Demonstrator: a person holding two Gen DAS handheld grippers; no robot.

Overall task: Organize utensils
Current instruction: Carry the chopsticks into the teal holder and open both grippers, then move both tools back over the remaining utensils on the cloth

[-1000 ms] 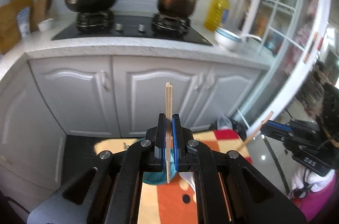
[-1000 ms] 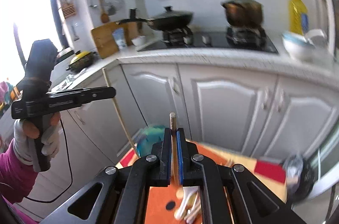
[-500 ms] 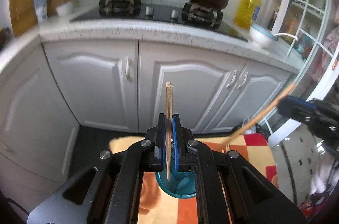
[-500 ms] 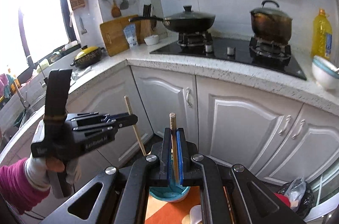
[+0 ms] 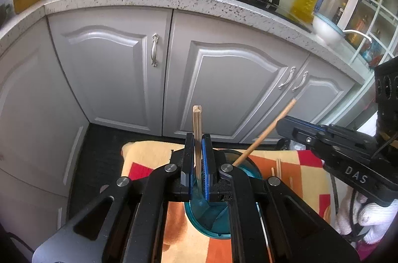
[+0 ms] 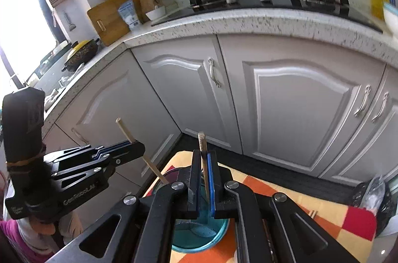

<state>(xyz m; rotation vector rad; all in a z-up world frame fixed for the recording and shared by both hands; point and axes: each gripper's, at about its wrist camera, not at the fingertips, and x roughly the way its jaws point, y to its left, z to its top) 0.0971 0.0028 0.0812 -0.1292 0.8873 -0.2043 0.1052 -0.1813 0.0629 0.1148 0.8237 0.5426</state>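
My left gripper (image 5: 198,158) is shut on a wooden chopstick (image 5: 197,128) that stands upright, its lower end inside a teal holder cup (image 5: 216,218) right below the jaws. My right gripper (image 6: 204,176) is shut on a second wooden chopstick (image 6: 202,146), also over the teal cup (image 6: 199,235). In the left wrist view the right gripper (image 5: 293,123) comes in from the right with its chopstick (image 5: 266,133) slanting down into the cup. In the right wrist view the left gripper (image 6: 134,146) sits at the left with its chopstick (image 6: 151,167) angled towards the cup.
The cup stands on a small table with an orange, red and cream checked cloth (image 5: 298,171). More chopsticks (image 5: 278,166) lie on the cloth to the right of the cup. White kitchen cabinets (image 5: 223,78) and a speckled counter with a stove stand behind.
Both grippers have lowered towards the teal cup and moved closer together. The chopsticks' lower ends now reach into the cup; both stay gripped.
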